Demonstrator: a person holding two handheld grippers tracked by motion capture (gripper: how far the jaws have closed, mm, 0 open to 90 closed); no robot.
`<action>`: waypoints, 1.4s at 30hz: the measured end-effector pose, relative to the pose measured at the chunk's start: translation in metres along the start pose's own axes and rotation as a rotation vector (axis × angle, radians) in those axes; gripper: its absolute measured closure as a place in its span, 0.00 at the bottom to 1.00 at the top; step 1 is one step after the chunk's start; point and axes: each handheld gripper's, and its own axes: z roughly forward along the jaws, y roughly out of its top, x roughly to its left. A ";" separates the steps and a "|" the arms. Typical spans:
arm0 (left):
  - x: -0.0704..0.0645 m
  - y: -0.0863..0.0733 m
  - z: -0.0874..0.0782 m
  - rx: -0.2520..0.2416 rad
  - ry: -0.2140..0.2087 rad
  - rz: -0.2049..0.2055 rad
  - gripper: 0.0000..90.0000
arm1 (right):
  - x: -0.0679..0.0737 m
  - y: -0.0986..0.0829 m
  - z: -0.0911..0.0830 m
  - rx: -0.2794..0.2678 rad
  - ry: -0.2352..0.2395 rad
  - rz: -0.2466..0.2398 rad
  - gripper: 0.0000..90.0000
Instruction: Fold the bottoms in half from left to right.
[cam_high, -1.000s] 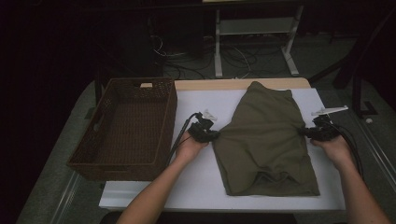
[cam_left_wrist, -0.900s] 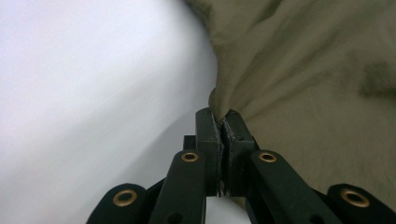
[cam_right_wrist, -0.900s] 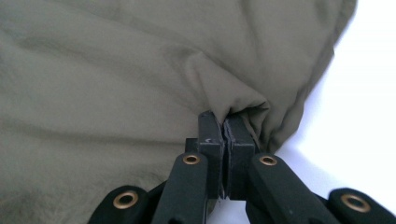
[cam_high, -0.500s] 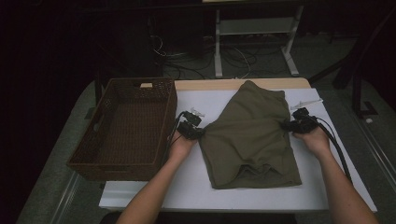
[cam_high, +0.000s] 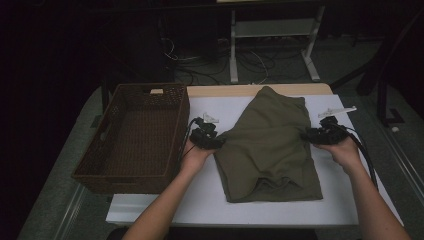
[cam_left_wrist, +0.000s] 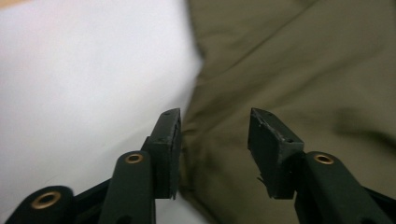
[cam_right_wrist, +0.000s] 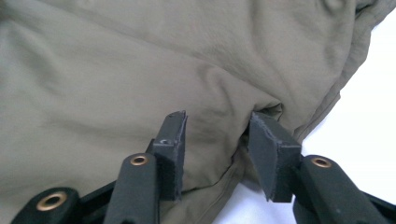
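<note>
I'm looking down on the white table (cam_high: 165, 210), and it carries two big things: a brown wicker basket (cam_high: 132, 135) on my left side and, just right of it, an olive-green folded garment (cam_high: 272, 145) lying flat across the middle. The garment runs from near the far edge of the table toward me, wider at the near end, with a soft bunching of cloth low down near its near hem. It sits apart from the basket, with bare white surface between them.

My left gripper (cam_high: 206, 137) is at the garment's left edge, right where cloth meets table. In the left gripper view (cam_left_wrist: 212, 151) the jaws stand wide apart, one over white table, the other over olive fabric, nothing pinched between them.

My right gripper (cam_high: 320, 134) is at the garment's right edge. In the right gripper view (cam_right_wrist: 217, 154) the jaws are spread wide as well, fabric lying between and under them, a small fold by the right jaw, not clamped.
</note>
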 end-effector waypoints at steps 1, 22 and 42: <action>-0.002 0.000 -0.002 -0.003 -0.012 0.005 0.59 | 0.001 -0.001 -0.005 -0.007 0.006 -0.001 0.61; -0.063 -0.049 -0.043 -0.015 -0.422 0.235 0.57 | 0.038 -0.041 -0.051 0.006 0.132 -0.053 0.68; -0.111 -0.060 -0.012 0.058 -0.457 0.407 0.67 | 0.046 -0.046 -0.049 0.021 0.160 -0.071 0.62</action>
